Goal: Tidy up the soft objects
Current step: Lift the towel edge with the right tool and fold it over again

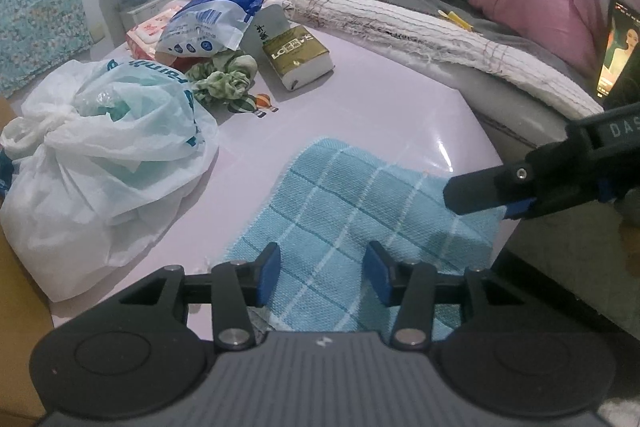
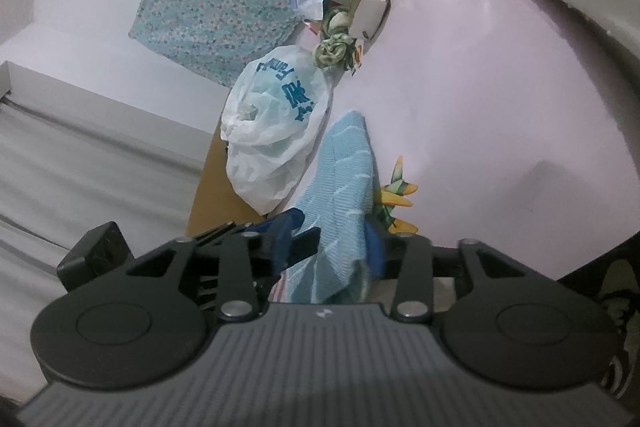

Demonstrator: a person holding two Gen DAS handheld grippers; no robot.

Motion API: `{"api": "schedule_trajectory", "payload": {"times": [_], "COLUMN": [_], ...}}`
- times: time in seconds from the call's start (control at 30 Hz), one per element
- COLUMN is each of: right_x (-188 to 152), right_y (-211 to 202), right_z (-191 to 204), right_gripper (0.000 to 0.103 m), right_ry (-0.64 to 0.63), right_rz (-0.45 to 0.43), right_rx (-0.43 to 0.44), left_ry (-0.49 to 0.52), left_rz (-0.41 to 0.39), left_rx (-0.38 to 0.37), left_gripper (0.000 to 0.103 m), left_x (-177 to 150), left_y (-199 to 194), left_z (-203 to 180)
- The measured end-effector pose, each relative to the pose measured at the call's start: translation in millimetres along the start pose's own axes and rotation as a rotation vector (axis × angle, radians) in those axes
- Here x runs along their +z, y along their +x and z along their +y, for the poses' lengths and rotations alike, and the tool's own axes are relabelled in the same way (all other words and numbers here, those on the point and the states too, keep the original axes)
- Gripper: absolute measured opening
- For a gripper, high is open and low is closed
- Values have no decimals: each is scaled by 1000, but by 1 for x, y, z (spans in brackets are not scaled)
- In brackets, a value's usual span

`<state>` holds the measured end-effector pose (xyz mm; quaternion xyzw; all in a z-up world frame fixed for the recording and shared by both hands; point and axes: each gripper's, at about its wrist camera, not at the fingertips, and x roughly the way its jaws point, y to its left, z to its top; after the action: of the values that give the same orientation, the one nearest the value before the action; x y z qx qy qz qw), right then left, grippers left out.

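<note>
Under my left gripper (image 1: 322, 273), jaws apart, blue cloth (image 1: 360, 203) runs long-axis away; right gripper (image 2: 328, 247) clamps its right edge.

Glossy pale pink table (image 1: 380, 99) with balloon stickers carries a blue checked cloth (image 1: 352, 195) at the near edge and a tied white plastic bag (image 1: 100, 163) on the left. Farther back: green scrunched fabric (image 1: 224, 79), a gold tissue pack (image 1: 296, 55), a blue-white pouch (image 1: 208, 27) on a pink wipes pack (image 1: 152, 31). Bed mattress (image 1: 440, 27) abuts the table's far side.
</note>
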<state>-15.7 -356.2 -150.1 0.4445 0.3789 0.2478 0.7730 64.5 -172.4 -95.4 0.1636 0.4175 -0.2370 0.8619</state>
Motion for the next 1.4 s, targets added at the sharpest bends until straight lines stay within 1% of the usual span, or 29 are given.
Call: {"api": "schedule_trajectory", "payload": {"times": [0.1, 0.2, 0.27, 0.3, 0.4, 0.43, 0.5, 0.63, 0.8, 0.93, 1.03, 1.13, 1.23, 1.4], "right_x": [0, 0, 0, 0, -2, -2, -3, -1, 13, 22, 20, 12, 4, -14], "right_y": [6, 11, 14, 15, 19, 20, 23, 27, 36, 43, 43, 41, 41, 42], "right_z": [3, 8, 13, 16, 23, 25, 32, 43, 53, 62, 74, 89, 100, 120], "right_gripper": [43, 40, 33, 26, 18, 13, 9, 8, 7, 7, 7, 7, 7, 7], "right_ry": [-17, -41, -64, -81, -131, -149, -193, -273, -333, -406, -516, -660, -783, -1014], "right_rz": [13, 30, 34, 37, 53, 55, 56, 45, 25, 0, 2, 25, 60, 132], "right_rx": [-25, -52, -81, -100, -152, -167, -207, -270, -315, -364, -367, -363, -364, -318], "left_ry": [-1, -4, -7, -8, -8, -9, -15, -33, -62, -78, -85, -110, -125, -163], "left_rz": [-3, -7, -12, -14, -19, -21, -24, -37, -57, -45, -20, -18, -21, -14], "left_rx": [-1, -3, -5, -5, -7, -8, -11, 4, 38, 56, 61, 50, 42, 16], "left_gripper": [49, 49, 49, 49, 50, 50, 50, 50, 50, 50, 50, 50, 50, 50], "left_x": [-1, -1, -2, -2, -3, -3, -3, -3, -2, -2, -7, -11, -11, -11], "left_y": [0, 0, 0, 0, -1, -1, -1, -5, -13, -12, -5, -1, -1, 1], "left_z": [0, 1, 1, 2, 2, 2, 3, 9, 23, 30, 32, 35, 38, 45]}}
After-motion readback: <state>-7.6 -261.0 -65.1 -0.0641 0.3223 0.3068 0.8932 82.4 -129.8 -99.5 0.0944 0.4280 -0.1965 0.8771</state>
